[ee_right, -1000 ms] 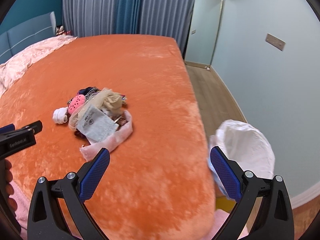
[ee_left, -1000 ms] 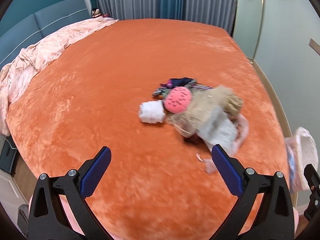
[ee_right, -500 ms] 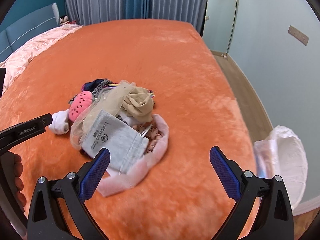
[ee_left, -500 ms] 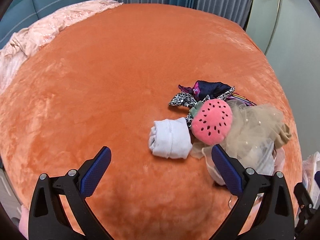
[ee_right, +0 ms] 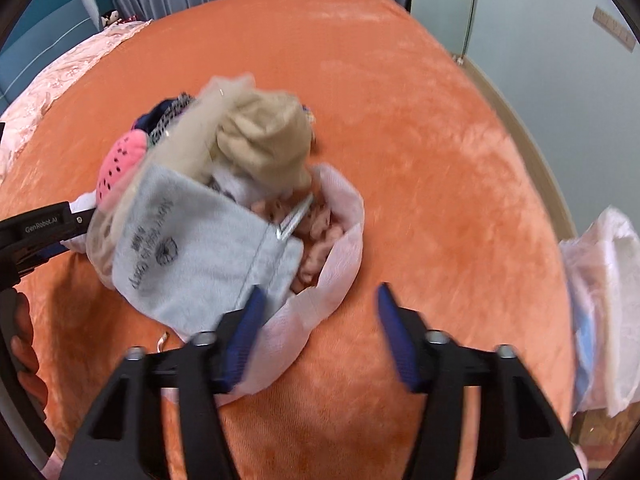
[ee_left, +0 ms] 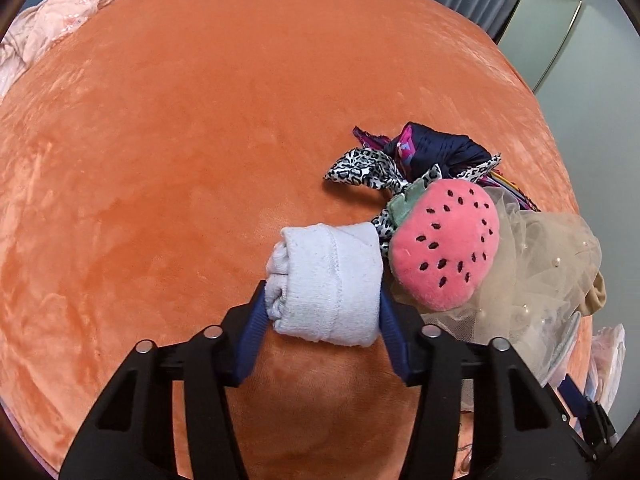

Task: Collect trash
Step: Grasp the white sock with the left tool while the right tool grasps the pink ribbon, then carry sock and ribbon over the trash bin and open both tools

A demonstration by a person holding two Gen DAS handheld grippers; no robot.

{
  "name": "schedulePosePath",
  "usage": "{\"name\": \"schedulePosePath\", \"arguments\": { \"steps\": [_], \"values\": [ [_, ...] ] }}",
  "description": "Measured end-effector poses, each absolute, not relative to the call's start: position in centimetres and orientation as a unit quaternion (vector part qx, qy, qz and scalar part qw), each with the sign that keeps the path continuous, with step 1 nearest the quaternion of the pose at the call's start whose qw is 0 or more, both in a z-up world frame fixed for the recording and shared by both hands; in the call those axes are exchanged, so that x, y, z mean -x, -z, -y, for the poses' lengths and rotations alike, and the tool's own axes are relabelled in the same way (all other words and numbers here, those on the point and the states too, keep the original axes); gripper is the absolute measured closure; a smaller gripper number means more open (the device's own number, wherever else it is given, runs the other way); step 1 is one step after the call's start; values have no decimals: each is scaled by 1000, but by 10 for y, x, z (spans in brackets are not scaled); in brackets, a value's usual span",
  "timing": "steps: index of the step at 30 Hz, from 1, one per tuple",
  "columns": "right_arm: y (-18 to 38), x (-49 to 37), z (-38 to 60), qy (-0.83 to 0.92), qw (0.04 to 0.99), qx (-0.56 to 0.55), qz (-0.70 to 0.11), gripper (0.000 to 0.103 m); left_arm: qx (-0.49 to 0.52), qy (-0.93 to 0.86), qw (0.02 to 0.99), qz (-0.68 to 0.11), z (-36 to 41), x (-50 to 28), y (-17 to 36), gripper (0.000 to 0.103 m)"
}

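My left tool [ee_left: 322,312] is closing on the rolled white sock [ee_left: 324,280], its pads already pressing both sides, so I should squeeze at mid-roll. My right tool [ee_right: 318,320] is closing too, with the pink wrapper [ee_right: 340,268] between the pads but not yet pinched; I should dip lower first.

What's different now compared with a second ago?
Both grippers dropped toward the pile on the orange plush blanket. The left gripper is closing around the rolled white sock; the right gripper is closing over the pink ruffled cloth. The pile itself hasn't shifted.

Plushy orange velvet bedspread [ee_left: 200,140]; ribbed knit white sock roll [ee_left: 326,284] beside a fuzzy pink strawberry plush [ee_left: 444,240]; sheer beige tulle [ee_left: 540,268].
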State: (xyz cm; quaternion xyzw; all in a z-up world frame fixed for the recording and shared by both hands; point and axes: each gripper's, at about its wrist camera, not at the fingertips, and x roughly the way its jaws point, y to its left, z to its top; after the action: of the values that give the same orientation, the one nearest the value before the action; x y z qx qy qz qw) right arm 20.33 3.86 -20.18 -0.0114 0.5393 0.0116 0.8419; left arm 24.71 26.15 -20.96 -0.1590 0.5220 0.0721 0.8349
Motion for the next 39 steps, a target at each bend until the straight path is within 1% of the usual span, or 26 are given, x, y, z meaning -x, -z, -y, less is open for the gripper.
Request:
{"name": "schedulePosePath", "arguments": {
  "steps": [1,2,4,7,12,17,23,32,39],
  "values": [
    [204,-202,-37,-15,840,5,-543,79,154,-71,837,-520,-260,-246,208,59],
    [204,-201,-34,-17,837,-4,-546,83,150,-71,839,-519,-258,-245,206,61],
    [201,-196,-30,-20,837,-17,-546,94,149,-71,841,-516,-257,-239,201,63],
    [188,-185,-23,-19,845,-24,-533,98,147,-76,846,-506,-254,-230,187,64],
    [153,-167,-7,-21,865,-40,-499,98,142,-68,860,-485,-240,-207,151,64],
    [114,-146,15,-23,883,-66,-464,98,132,-40,875,-463,-210,-182,110,64],
    [68,-112,45,-12,908,-75,-413,98,104,17,892,-439,-144,-154,69,64],
    [19,-73,116,32,932,-95,-349,98,52,103,902,-416,-38,-122,31,64],
    [5,-50,174,81,936,-120,-321,98,8,171,897,-407,42,-106,19,64]
  ]
}}
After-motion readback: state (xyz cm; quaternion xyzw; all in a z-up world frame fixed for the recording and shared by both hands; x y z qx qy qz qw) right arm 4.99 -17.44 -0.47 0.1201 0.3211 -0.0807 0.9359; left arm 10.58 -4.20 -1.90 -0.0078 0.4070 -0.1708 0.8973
